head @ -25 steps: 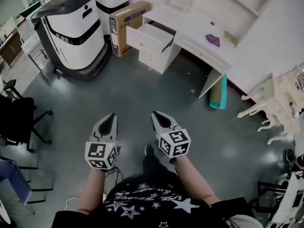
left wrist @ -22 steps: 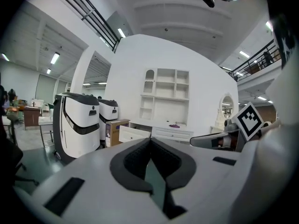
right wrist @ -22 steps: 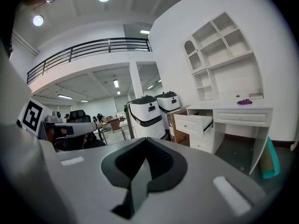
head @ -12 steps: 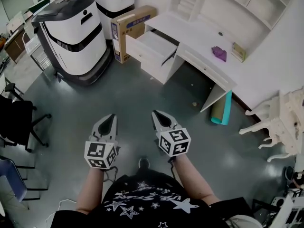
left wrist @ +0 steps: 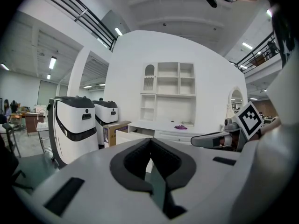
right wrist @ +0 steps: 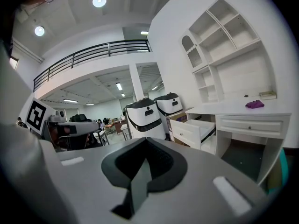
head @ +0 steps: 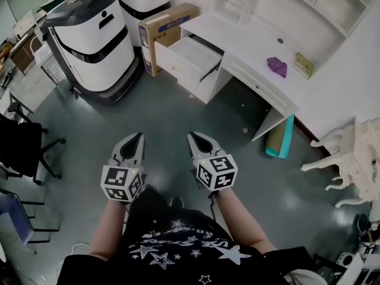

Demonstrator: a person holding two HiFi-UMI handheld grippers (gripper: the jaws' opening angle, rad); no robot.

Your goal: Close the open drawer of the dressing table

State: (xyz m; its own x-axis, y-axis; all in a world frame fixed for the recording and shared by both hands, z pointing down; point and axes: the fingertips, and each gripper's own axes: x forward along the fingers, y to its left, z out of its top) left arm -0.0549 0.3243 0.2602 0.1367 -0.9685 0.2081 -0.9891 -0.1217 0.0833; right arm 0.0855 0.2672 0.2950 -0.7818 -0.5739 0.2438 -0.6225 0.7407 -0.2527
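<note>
The white dressing table (head: pixel 249 40) stands ahead at the upper right, well beyond both grippers. Its left top drawer (head: pixel 184 57) is pulled out, with nothing visible inside. The same drawer (right wrist: pixel 195 129) shows open in the right gripper view, and its front (left wrist: pixel 122 136) shows in the left gripper view. My left gripper (head: pixel 138 136) and right gripper (head: pixel 193 137) are held side by side over the grey floor, pointing toward the table. Both are shut and hold nothing. Their jaws meet at the tips in the left gripper (left wrist: pixel 150 141) and right gripper (right wrist: pixel 145 141) views.
Two large white-and-black machines (head: pixel 95 40) and a cardboard box (head: pixel 163 31) stand left of the drawer. A purple cloth (head: pixel 276 66) lies on the tabletop, a teal roll (head: pixel 279 136) leans by the table leg. Black chair (head: pixel 24 147) left, white carved furniture (head: pixel 350 156) right.
Both grippers have moved forward together across the floor toward the dressing table, which now sits a little lower and nearer in the head view. Both stayed shut.
</note>
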